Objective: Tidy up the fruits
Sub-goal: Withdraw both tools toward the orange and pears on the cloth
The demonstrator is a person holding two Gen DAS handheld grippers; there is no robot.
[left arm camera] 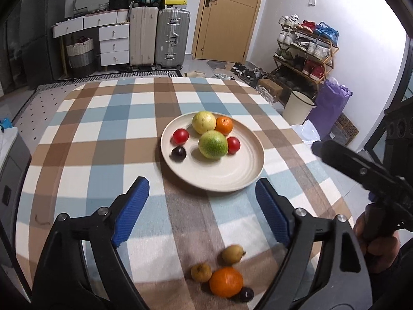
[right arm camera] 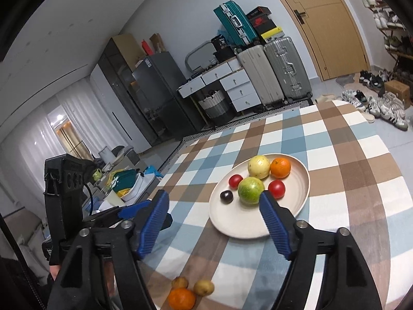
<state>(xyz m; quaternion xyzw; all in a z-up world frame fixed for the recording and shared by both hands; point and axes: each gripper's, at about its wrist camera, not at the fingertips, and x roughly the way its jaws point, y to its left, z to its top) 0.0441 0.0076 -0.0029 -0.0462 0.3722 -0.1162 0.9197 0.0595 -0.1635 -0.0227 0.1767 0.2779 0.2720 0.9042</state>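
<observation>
A cream plate on the checked cloth holds a yellow fruit, a green fruit, an orange, two red tomatoes and a dark plum. Nearer me on the cloth lie a loose orange, two small brownish fruits and a second dark plum. My left gripper hangs open and empty between plate and loose fruit. My right gripper is open and empty too, short of the plate and above the loose orange.
The checked tablecloth covers a table with rounded edges. Beyond its far edge stand suitcases, white drawers and a door. A shoe rack and a white bin stand off the right side.
</observation>
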